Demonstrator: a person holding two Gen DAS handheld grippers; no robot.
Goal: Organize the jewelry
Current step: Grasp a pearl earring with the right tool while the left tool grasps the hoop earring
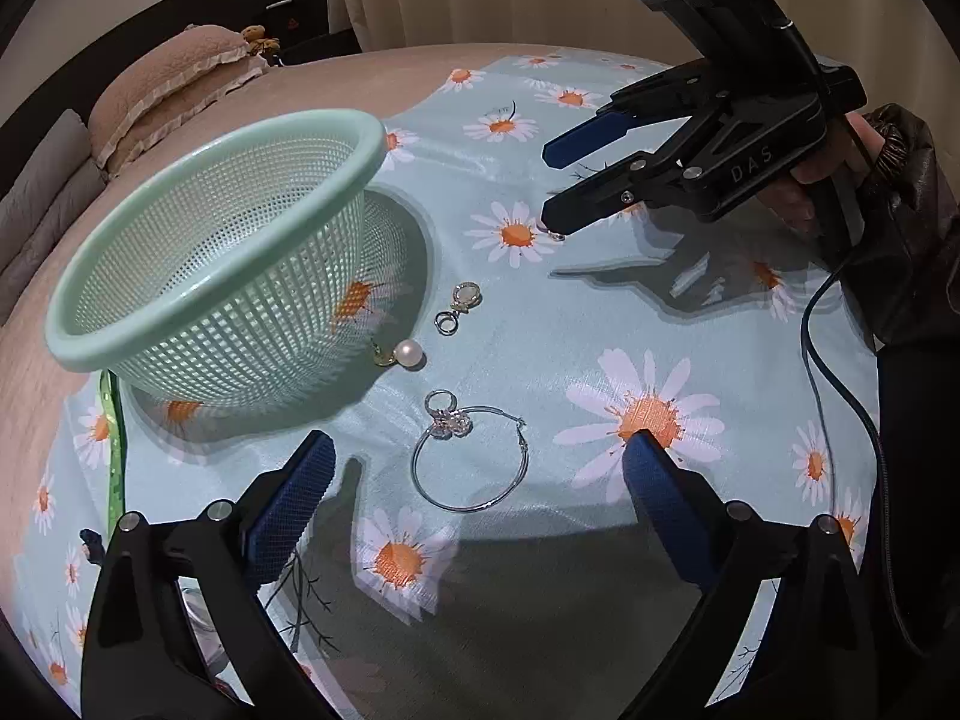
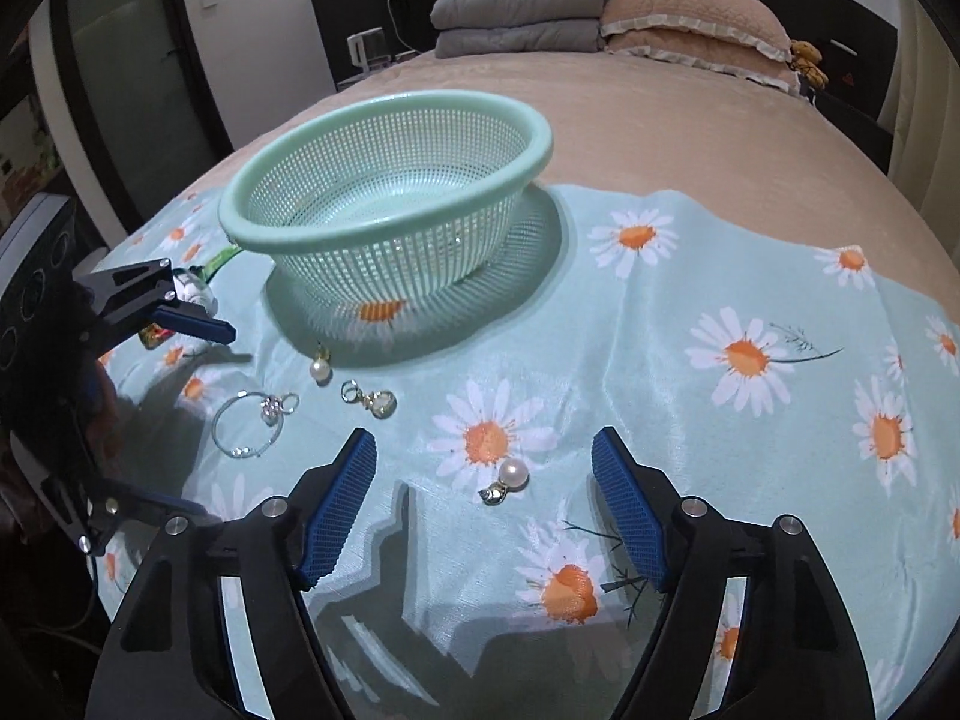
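Observation:
A mint-green mesh basket [image 1: 78, 330] [image 2: 384, 252] stands empty on a daisy-print cloth. Beside it lie a pearl earring [image 1: 410, 354] [image 2: 320, 369], an oval charm earring [image 1: 461, 302] [image 2: 379, 402], and a silver hoop [image 1: 471, 507] [image 2: 231, 450] with a small crystal charm [image 1: 449, 423] [image 2: 271, 411] on it. A second pearl earring [image 2: 513, 474] lies between the open fingers of my right gripper [image 2: 483, 468] [image 1: 549, 192]. My left gripper [image 1: 480, 468] [image 2: 204, 414] is open over the hoop. Both are empty.
The cloth [image 1: 660, 324] [image 2: 720, 276] covers part of a beige bed. Pillows [image 2: 690, 24] and folded grey blankets [image 2: 516, 18] lie at the headboard. A green strip [image 1: 114, 456] and small items [image 2: 192, 291] lie by the basket. A cable [image 1: 840, 396] hangs from the right gripper.

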